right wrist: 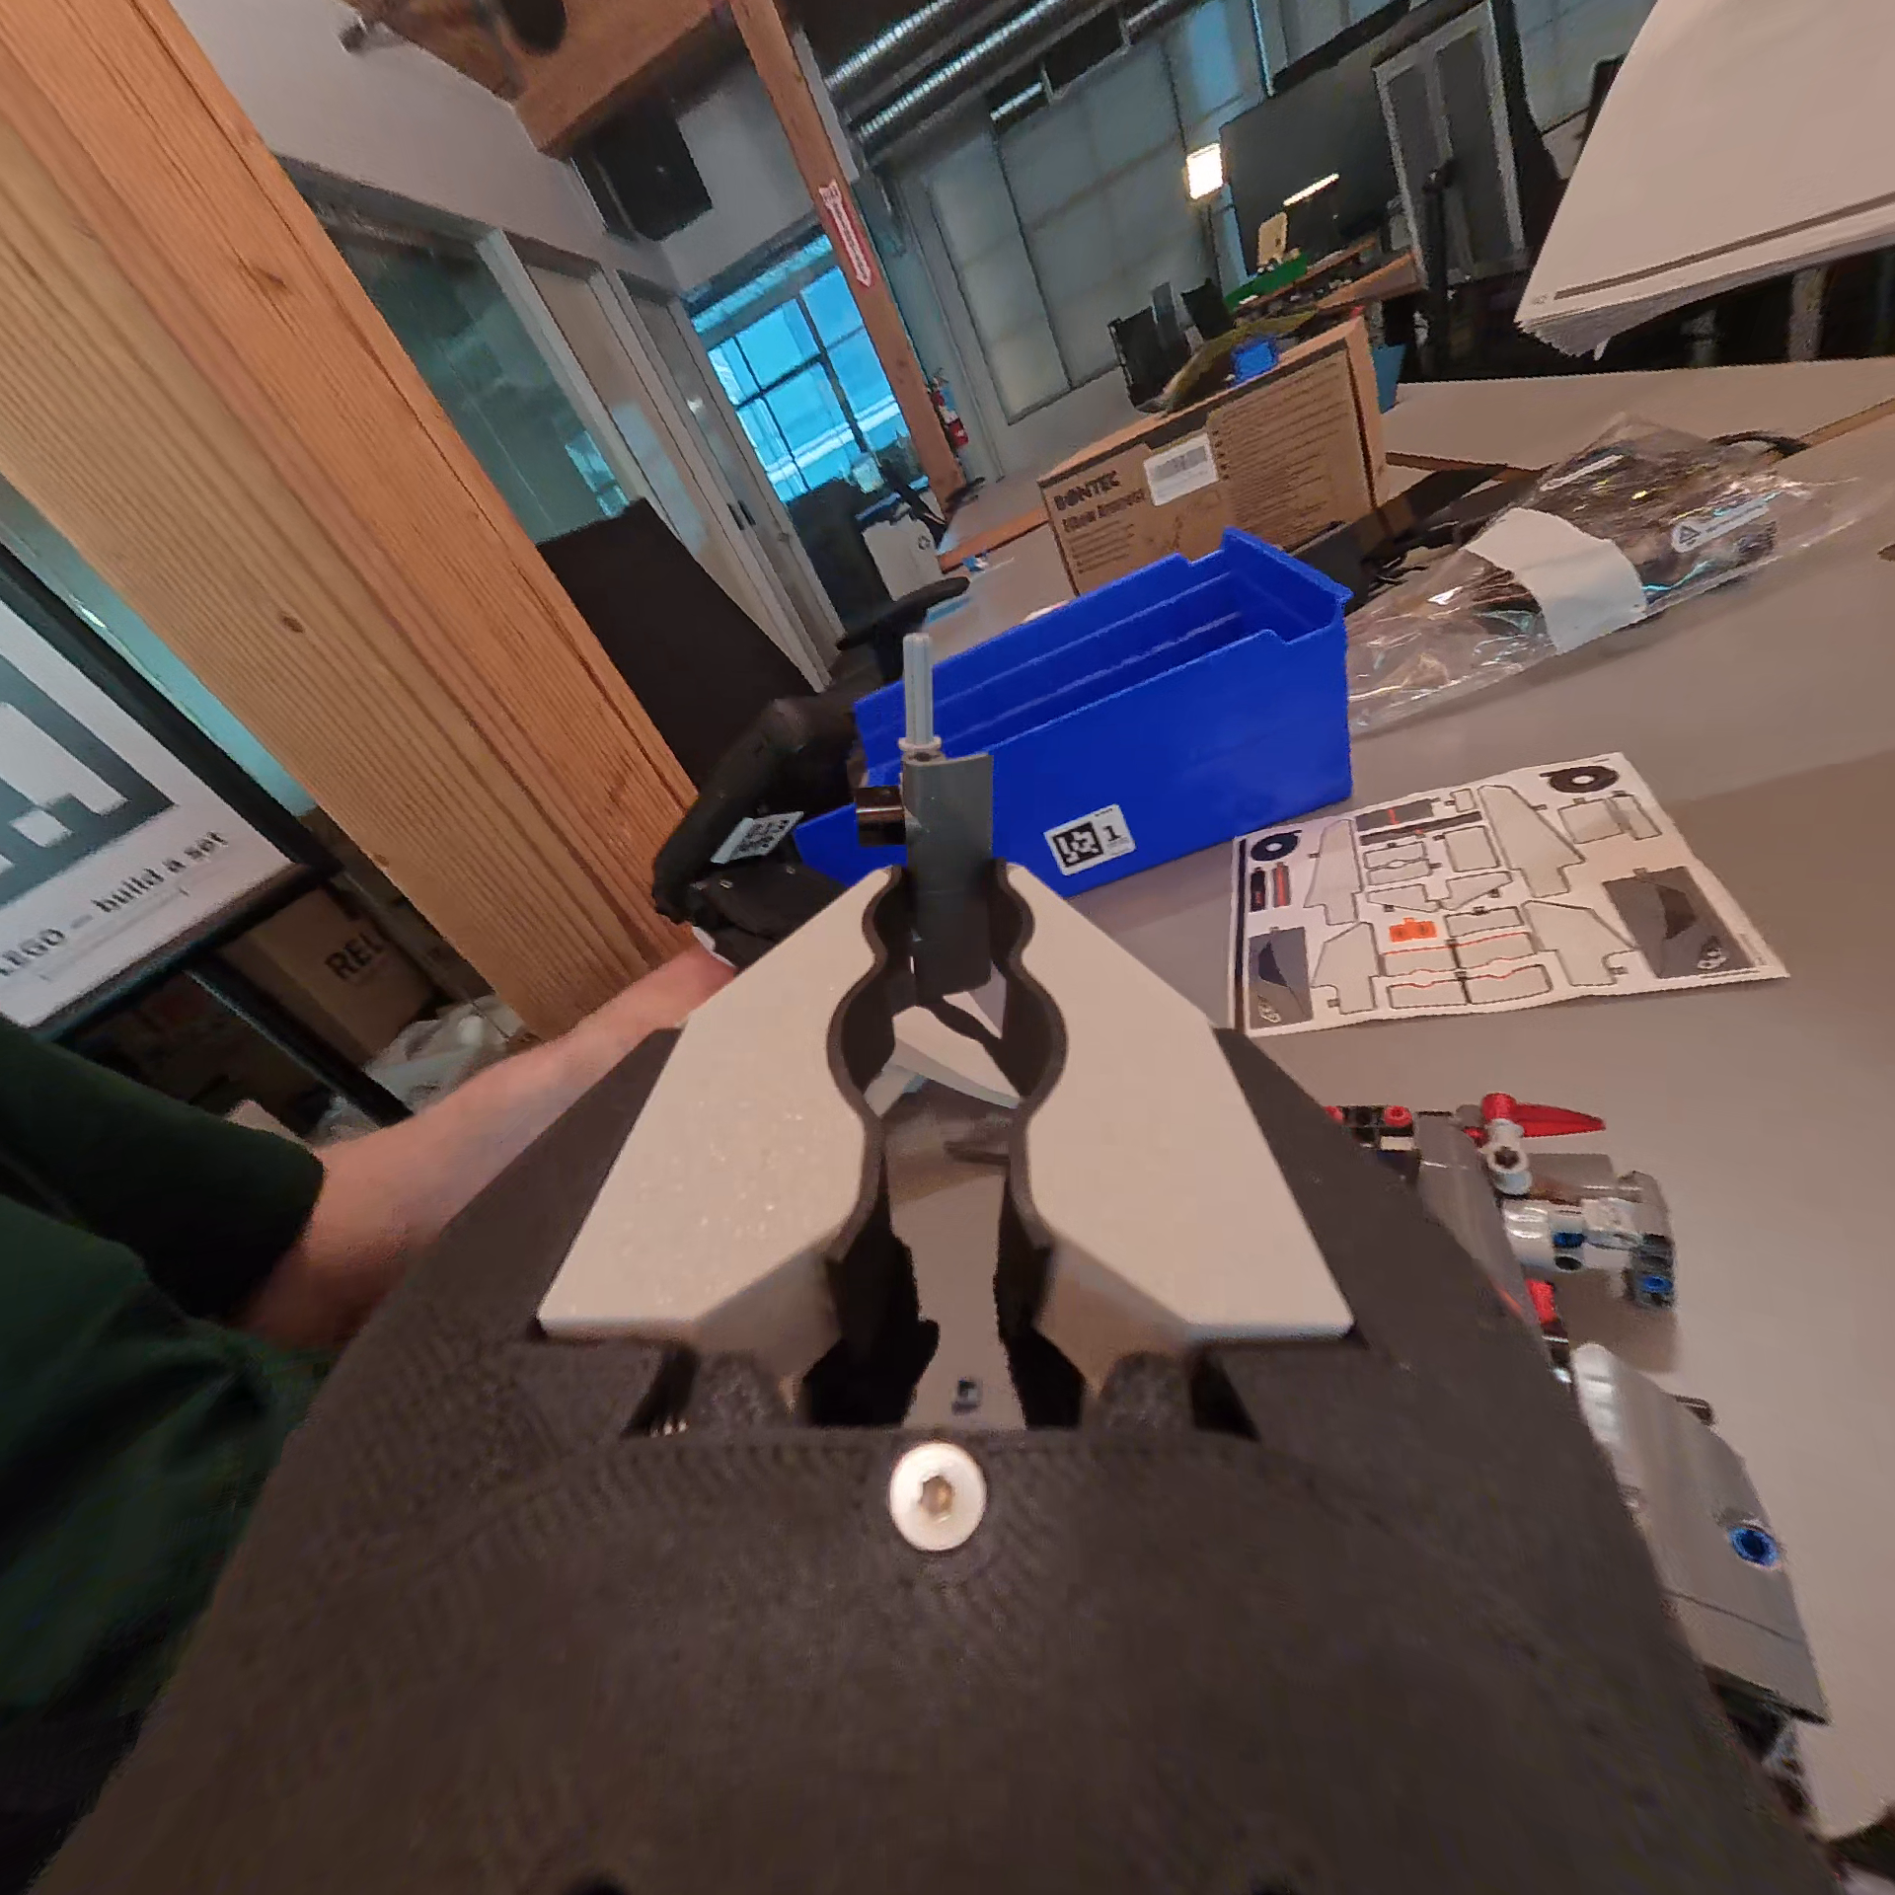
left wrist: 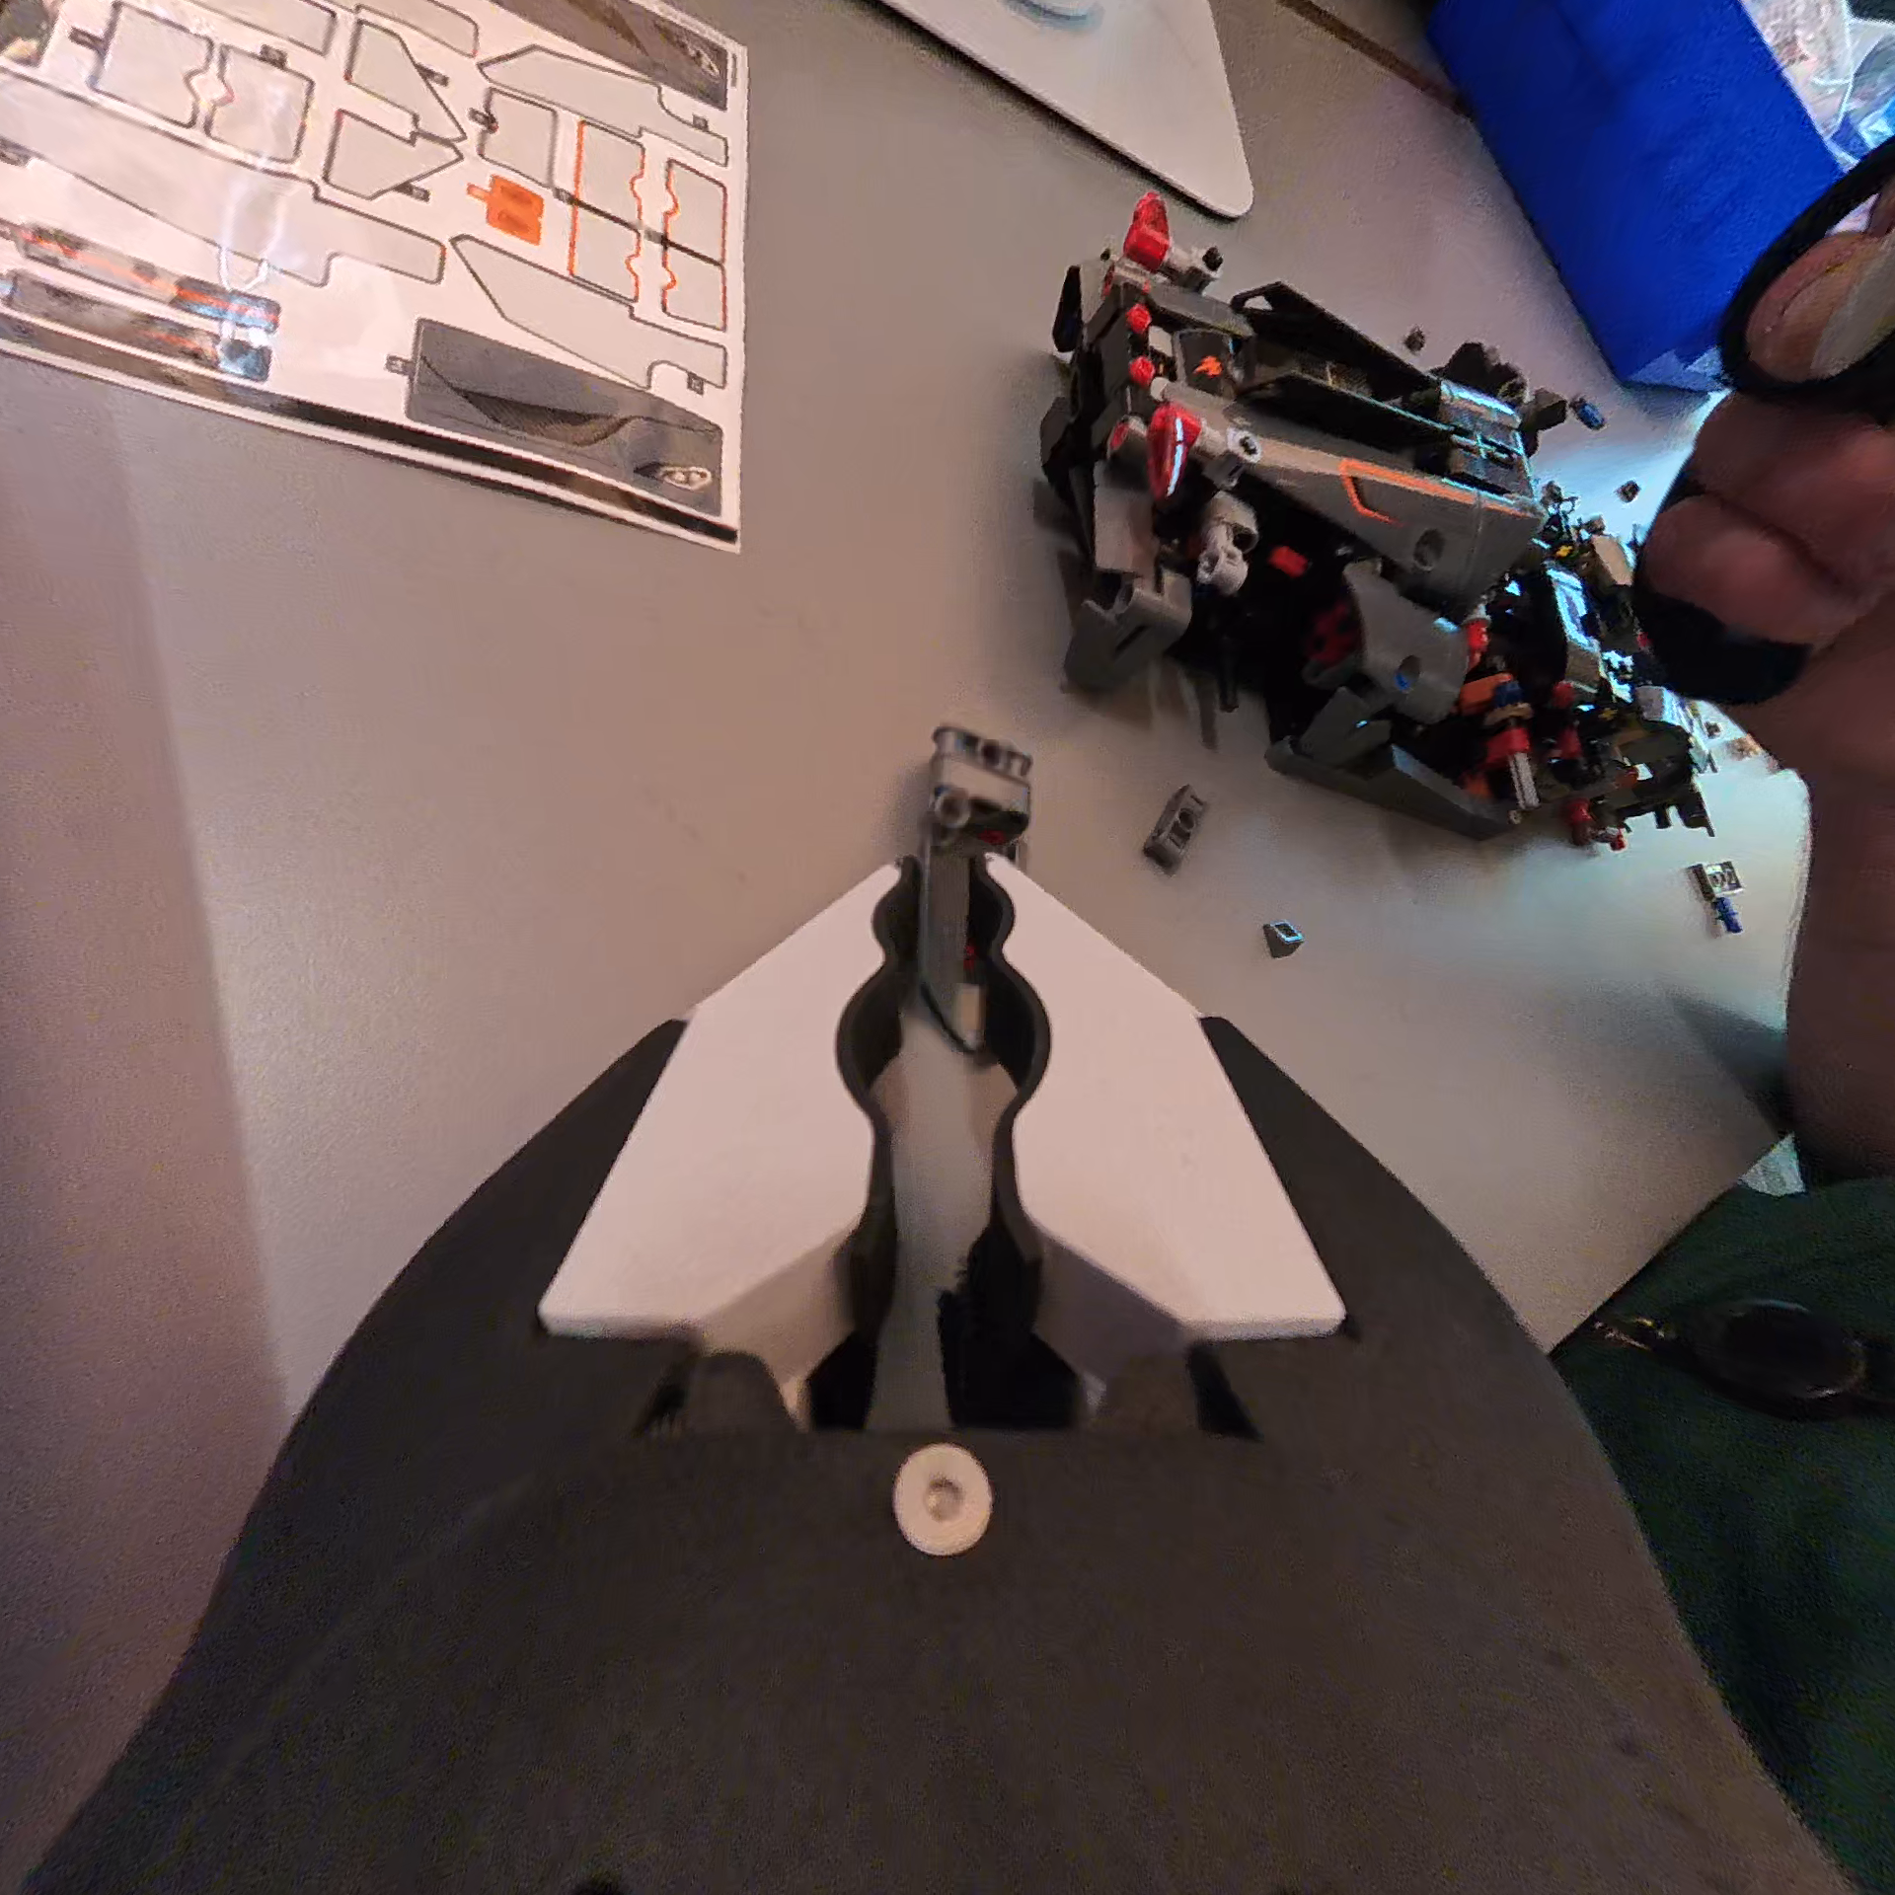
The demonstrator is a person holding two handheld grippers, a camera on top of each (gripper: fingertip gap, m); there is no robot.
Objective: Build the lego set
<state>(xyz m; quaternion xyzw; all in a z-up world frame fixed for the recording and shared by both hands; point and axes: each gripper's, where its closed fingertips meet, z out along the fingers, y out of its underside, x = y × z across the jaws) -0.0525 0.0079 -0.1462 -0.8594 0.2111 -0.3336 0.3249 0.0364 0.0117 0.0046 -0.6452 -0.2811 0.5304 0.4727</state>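
Left gripper [left wrist: 949, 882]: fingers clamped on a grey sub-assembly [left wrist: 969, 810], long axis pointing forward. Right gripper [right wrist: 949, 892]: fingers gripping grey axle piece [right wrist: 938, 810], upright. Lego car [left wrist: 1333, 533] on desk [left wrist: 513, 769], forward-right of the left gripper.

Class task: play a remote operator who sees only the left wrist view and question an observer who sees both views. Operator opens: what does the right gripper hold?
Observer: The right gripper is shut on a dark grey piece with a light grey axle sticking out.
Operator: What lies past it?
Observer: A blue bin on the table, open side up.
Operator: Anything beyond the bin?
Observer: A cardboard box.
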